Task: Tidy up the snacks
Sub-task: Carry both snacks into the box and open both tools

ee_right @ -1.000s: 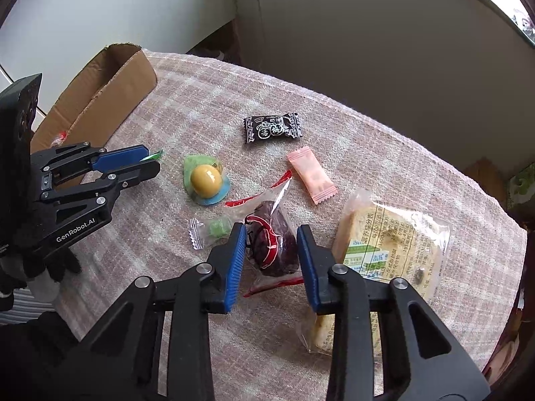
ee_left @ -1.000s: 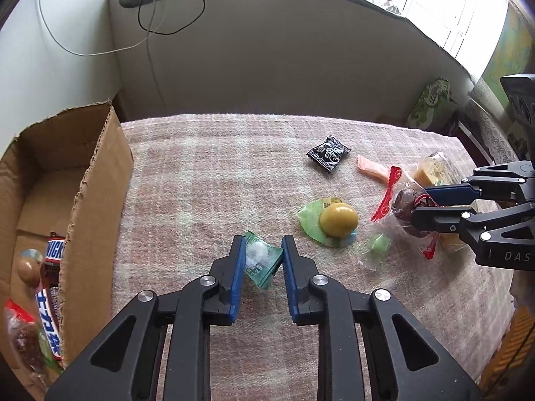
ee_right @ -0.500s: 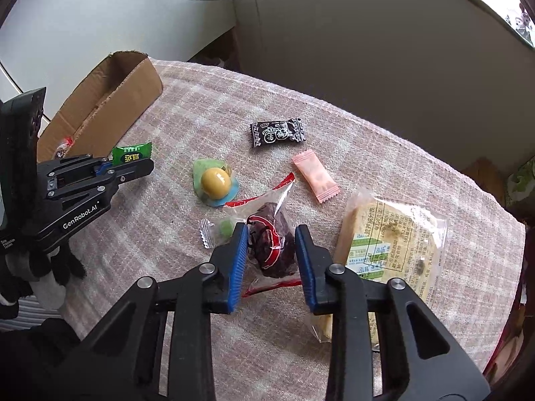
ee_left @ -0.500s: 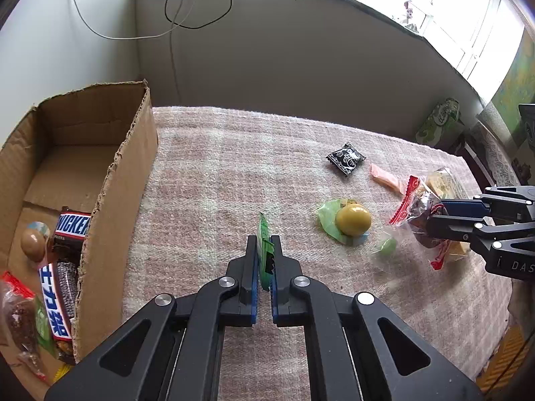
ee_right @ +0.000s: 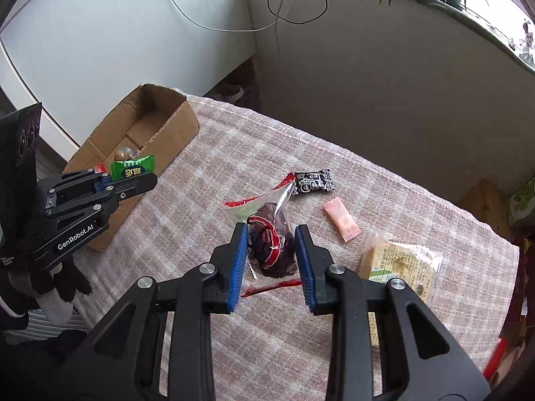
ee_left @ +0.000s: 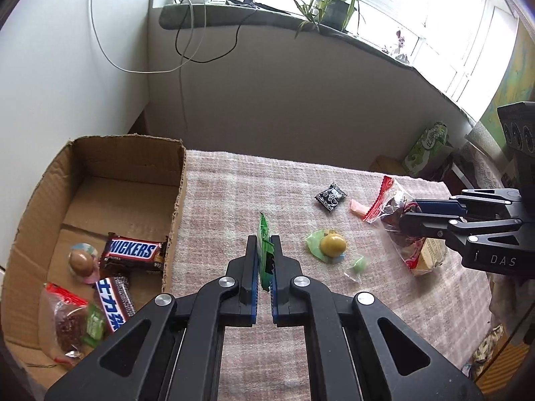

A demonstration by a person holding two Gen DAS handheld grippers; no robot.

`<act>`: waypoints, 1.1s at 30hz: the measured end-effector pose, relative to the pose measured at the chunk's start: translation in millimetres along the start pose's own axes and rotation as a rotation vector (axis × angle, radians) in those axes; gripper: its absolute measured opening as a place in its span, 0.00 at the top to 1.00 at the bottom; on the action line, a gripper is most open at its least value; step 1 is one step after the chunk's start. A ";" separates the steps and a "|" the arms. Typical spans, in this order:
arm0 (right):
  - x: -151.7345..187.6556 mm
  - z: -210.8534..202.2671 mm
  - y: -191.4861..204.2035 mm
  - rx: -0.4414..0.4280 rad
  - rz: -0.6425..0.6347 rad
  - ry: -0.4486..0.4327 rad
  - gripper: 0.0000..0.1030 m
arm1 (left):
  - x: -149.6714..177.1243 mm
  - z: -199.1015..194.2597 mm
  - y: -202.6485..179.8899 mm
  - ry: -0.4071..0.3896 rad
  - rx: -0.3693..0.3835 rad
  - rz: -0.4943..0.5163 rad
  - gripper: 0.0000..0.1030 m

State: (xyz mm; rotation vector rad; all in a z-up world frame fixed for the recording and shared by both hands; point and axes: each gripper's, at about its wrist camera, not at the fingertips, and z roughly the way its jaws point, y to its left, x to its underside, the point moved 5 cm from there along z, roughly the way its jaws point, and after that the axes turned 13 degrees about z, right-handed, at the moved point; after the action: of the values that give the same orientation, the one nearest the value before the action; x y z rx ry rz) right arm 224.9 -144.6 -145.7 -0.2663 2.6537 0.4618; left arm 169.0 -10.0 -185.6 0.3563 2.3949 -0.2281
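My left gripper [ee_left: 264,250] is shut on a green candy packet [ee_left: 264,234], held edge-on above the cloth just right of the cardboard box [ee_left: 177,200]; the packet also shows in the right wrist view [ee_right: 132,168]. My right gripper [ee_right: 271,244] is shut on a clear red-trimmed bag of dark dried fruit [ee_right: 272,244] and holds it lifted above the table; that bag also shows in the left wrist view [ee_left: 398,214]. The box holds a Snickers bar [ee_left: 132,250], another chocolate bar, an egg-shaped sweet [ee_left: 80,260] and a fruit bag [ee_left: 67,320].
On the checked cloth lie a yellow ball sweet on a green wrapper [ee_left: 331,245], a small green candy [ee_left: 357,265], a black packet [ee_right: 312,182], a pink packet [ee_right: 341,219] and a wrapped bread slice [ee_right: 401,267]. A wall and a windowsill with cables stand behind the table.
My left gripper closed on the green packet, lifted it and moved toward the box. My right gripper closed on the dried-fruit bag and raised it off the cloth.
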 end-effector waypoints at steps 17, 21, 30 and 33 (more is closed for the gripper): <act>-52.8 32.4 120.9 -0.097 -0.127 -0.008 0.71 | 35.0 -54.2 87.4 -0.033 -0.132 -0.148 0.96; -61.1 43.2 147.9 -0.109 -0.155 0.001 0.71 | 45.0 -64.2 102.0 -0.030 -0.156 -0.176 0.96; -69.0 78.8 184.2 -0.124 -0.184 0.050 0.71 | 64.5 -72.8 124.9 -0.004 -0.194 -0.224 0.96; -65.8 89.4 188.0 -0.123 -0.189 0.069 0.71 | 67.3 -71.6 128.3 0.006 -0.199 -0.230 0.96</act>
State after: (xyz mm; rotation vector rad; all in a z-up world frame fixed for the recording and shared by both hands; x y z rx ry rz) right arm 269.4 69.1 -140.4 -0.5741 2.6367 0.5631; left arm 116.6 142.9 -185.7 -0.0109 2.4372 -0.0910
